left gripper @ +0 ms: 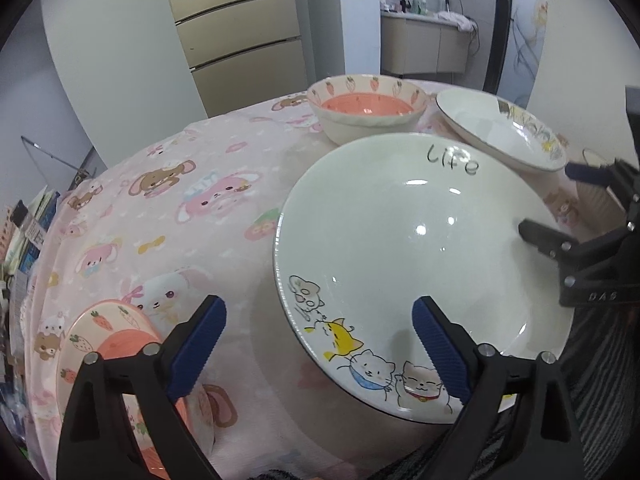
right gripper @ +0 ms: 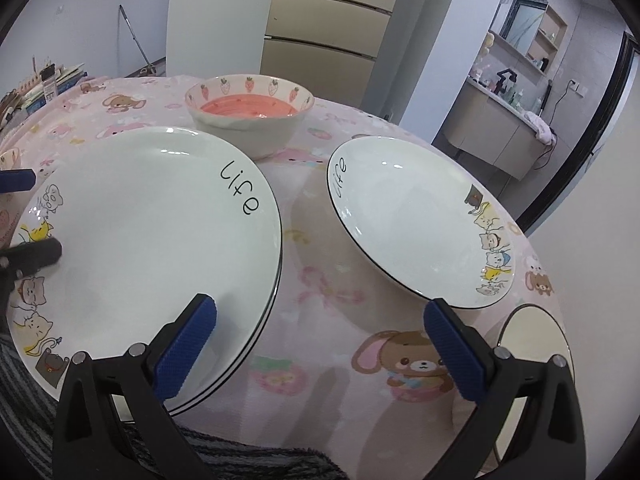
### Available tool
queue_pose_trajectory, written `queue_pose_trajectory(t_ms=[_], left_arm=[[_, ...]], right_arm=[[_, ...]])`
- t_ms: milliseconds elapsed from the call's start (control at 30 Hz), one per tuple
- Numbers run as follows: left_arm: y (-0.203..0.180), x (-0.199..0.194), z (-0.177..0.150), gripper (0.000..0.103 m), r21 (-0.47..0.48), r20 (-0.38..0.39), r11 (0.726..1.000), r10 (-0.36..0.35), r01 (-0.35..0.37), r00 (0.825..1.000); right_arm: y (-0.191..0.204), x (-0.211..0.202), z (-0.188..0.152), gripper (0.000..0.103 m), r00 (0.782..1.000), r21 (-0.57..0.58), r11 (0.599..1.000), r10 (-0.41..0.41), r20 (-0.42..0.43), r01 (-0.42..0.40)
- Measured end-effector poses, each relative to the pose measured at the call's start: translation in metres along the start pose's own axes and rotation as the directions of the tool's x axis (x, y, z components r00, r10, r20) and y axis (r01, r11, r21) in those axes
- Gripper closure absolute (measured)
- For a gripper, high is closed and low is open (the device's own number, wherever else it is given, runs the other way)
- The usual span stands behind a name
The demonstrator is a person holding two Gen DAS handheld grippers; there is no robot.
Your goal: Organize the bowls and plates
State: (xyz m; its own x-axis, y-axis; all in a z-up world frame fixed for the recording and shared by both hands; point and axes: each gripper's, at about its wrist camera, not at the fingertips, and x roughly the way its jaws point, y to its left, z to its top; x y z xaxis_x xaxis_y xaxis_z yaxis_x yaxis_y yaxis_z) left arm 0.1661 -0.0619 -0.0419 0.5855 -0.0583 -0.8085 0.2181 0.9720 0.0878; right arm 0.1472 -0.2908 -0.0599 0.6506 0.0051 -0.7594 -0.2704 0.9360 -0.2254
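Observation:
A stack of white "life" cat plates (right gripper: 152, 232) lies at the table's near edge; it also shows in the left wrist view (left gripper: 420, 264). A single cat plate (right gripper: 416, 220) lies to its right, seen too in the left wrist view (left gripper: 504, 132). A strawberry-and-carrot bowl (right gripper: 248, 120) with an orange inside stands behind, also in the left wrist view (left gripper: 366, 108). A matching carrot dish (left gripper: 112, 356) sits at the near left. My left gripper (left gripper: 320, 344) is open and empty over the stack's left rim. My right gripper (right gripper: 320, 352) is open and empty between stack and single plate.
A pink cartoon tablecloth (right gripper: 320, 292) covers the round table. A round pale object (right gripper: 536, 344) lies at the near right edge. Books (right gripper: 52, 80) are stacked beyond the far left. A grey striped cloth (right gripper: 224, 456) hangs at the near edge.

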Motion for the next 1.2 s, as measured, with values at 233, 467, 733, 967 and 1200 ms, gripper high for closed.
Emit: queue_pose_trajectory(t_ms=[233, 467, 733, 967, 1200], left_arm=[[0.007, -0.012, 0.001, 0.006, -0.025, 0.023, 0.997, -0.072, 0.073, 0.997], [0.028, -0.062, -0.021, 0.025, -0.058, 0.137, 0.97, -0.226, 0.236, 0.964], [0.02, -0.044, -0.036, 0.071, -0.07, 0.061, 0.954, -0.289, 0.293, 0.955], [0.023, -0.054, -0.045, 0.072, -0.094, 0.101, 0.963, -0.243, 0.252, 0.965], [0.023, -0.04, -0.038, 0.077, -0.105, 0.078, 0.961, -0.25, 0.257, 0.965]], right_arm=[[-0.005, -0.001, 0.001, 0.0, 1.0, 0.015, 1.0, -0.004, 0.013, 0.004], [-0.001, -0.006, 0.001, 0.0, 0.999, -0.003, 1.0, 0.004, 0.036, -0.004], [-0.013, -0.029, 0.0, 0.0, 0.967, 0.04, 0.976, 0.206, 0.153, -0.214], [-0.016, -0.028, 0.0, 0.039, 0.935, 0.058, 0.943, 0.313, 0.166, -0.327], [-0.011, -0.011, -0.002, 0.082, 0.943, 0.067, 0.942, 0.323, 0.079, -0.329]])
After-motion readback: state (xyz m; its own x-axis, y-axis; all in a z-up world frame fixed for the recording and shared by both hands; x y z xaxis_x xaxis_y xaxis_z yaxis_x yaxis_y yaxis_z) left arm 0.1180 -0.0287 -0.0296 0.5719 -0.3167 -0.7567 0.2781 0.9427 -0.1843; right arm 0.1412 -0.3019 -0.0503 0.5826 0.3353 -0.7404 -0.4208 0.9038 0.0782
